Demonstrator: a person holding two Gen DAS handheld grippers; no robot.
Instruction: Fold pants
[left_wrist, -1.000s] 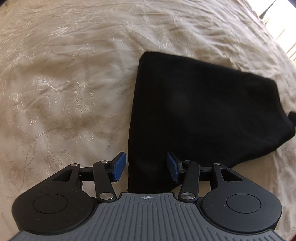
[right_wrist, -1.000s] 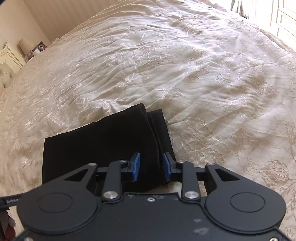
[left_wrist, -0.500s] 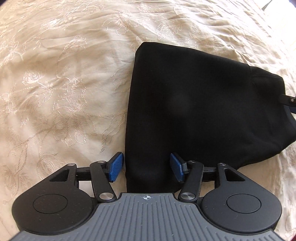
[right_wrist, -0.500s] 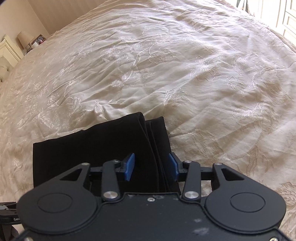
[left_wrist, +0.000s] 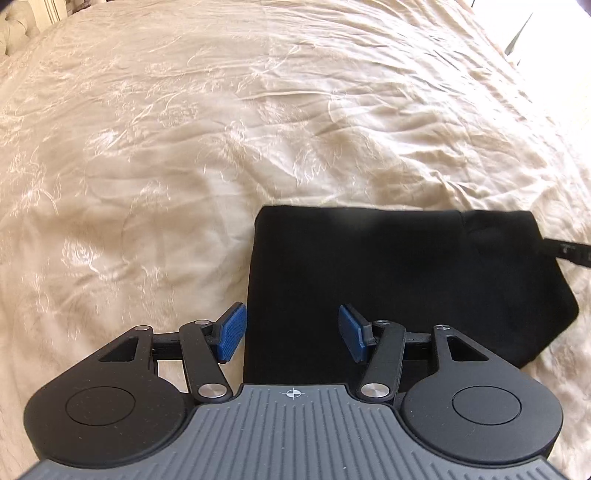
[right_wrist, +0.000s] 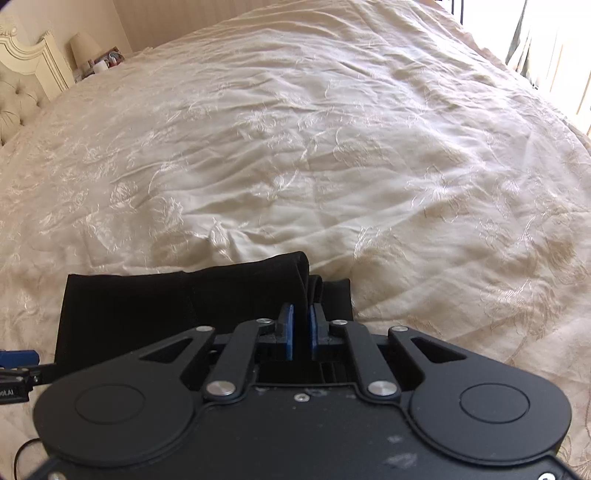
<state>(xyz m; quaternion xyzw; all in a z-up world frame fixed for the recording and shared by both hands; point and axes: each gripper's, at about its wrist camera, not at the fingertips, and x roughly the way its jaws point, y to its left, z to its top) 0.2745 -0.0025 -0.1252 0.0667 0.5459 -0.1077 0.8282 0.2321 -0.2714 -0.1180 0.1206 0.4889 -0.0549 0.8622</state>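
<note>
The black pants (left_wrist: 388, 288) lie folded into a compact block on the cream bedspread (left_wrist: 184, 147). My left gripper (left_wrist: 291, 325) hovers open over the block's left near edge, with cloth below the blue pads (left_wrist: 231, 332) and nothing pressed between them. In the right wrist view the pants (right_wrist: 166, 306) show their layered right end. My right gripper (right_wrist: 301, 314) is shut there, with the pads pinched on a fold of that layered edge. Part of the right gripper (left_wrist: 569, 251) also shows at the pants' right corner in the left wrist view.
The embroidered bedspread (right_wrist: 332, 147) spreads wide beyond the pants. A tufted headboard (right_wrist: 18, 99) and a nightstand with a lamp (right_wrist: 85, 48) stand at the far left. Bright curtains (right_wrist: 554, 55) hang past the bed's right edge.
My right jaws opened wider around the layered edge, then closed on it. My left gripper rose and drew back, so the pants look smaller and lower in its view.
</note>
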